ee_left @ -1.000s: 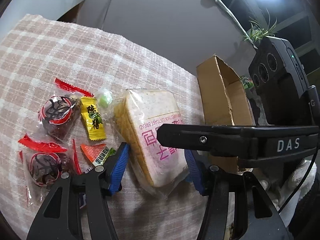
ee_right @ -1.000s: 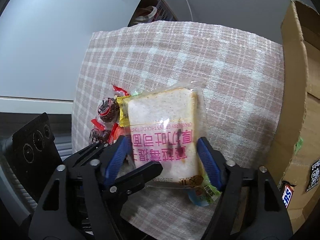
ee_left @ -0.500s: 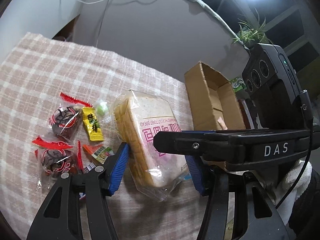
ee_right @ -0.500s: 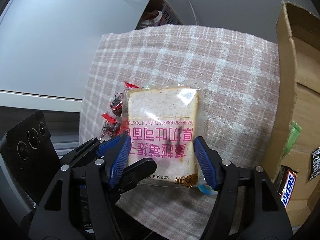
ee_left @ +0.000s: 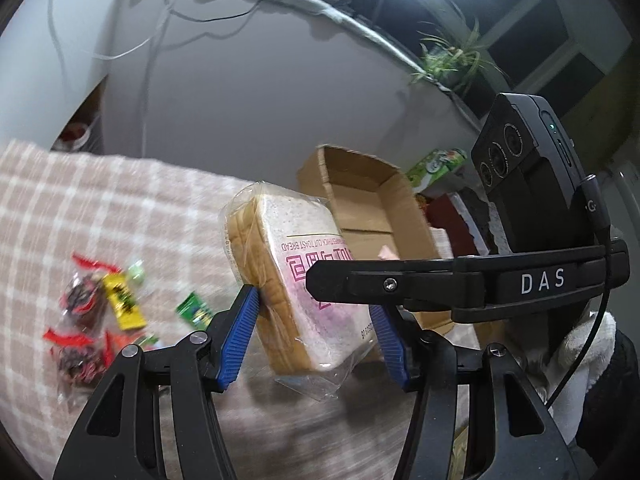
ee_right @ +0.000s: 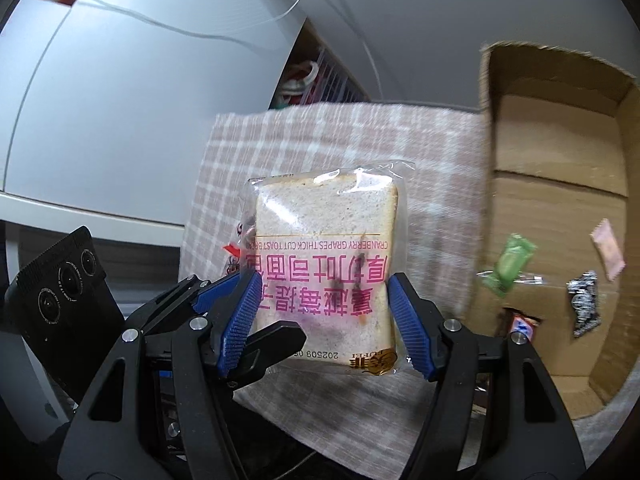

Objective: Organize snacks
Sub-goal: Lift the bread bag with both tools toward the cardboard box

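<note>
A clear-wrapped pack of sliced toast bread (ee_left: 296,256) with pink print hangs above the checked tablecloth (ee_left: 100,204), held by both grippers at once. My left gripper (ee_left: 314,336) is shut on it, its blue pads (ee_left: 240,332) pressing the pack's two flat faces. From the other side my right gripper (ee_right: 324,324) is shut on the same bread pack (ee_right: 326,220), clamping its lower edges. The right gripper's black finger (ee_left: 440,284) crosses the left wrist view. The open cardboard box (ee_right: 560,140) stands just right of the bread.
Several small wrapped snacks (ee_left: 100,308) lie on the cloth at left. Inside the box are a green sweet (ee_right: 508,264), a pink sachet (ee_right: 608,254), a black packet (ee_right: 584,308) and a chocolate bar (ee_right: 520,326). A potted plant (ee_left: 452,60) and cables hang behind the cardboard box (ee_left: 360,184).
Both grippers have risen together with the bread pack, lifting it off the cloth. The small snacks have dropped away below, and the box's inside has come into the right wrist view.
</note>
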The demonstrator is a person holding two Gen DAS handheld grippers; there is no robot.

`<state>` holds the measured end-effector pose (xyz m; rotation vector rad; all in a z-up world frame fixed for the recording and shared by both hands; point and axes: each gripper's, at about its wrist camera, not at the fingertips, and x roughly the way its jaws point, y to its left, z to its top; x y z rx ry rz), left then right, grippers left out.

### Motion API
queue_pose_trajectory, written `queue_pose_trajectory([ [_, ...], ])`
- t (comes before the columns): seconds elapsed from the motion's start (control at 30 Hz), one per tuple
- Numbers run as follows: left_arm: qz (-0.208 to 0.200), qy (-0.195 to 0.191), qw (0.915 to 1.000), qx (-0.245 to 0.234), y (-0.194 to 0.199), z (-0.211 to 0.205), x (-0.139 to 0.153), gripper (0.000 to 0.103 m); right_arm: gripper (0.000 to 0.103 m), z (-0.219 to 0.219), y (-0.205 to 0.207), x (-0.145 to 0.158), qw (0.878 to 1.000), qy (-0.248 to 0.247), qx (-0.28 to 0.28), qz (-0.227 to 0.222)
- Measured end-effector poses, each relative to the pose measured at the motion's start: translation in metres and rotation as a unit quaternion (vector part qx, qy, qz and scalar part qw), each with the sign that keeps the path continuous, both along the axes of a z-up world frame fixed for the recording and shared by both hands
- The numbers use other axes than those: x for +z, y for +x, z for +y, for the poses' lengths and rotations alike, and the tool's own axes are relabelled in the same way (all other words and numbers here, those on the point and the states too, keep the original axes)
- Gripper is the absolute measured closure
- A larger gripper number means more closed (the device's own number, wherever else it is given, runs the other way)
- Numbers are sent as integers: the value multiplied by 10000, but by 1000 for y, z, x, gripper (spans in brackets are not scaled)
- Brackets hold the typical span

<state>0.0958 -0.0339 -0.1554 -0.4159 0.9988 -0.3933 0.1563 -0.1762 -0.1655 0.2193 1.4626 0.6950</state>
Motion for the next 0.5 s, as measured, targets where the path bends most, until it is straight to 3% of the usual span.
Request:
queue_pose_trajectory([
  [0.5, -319, 58, 9972, -669, 48, -67, 13, 48, 34, -80, 30, 26, 9970, -130, -711, -280],
])
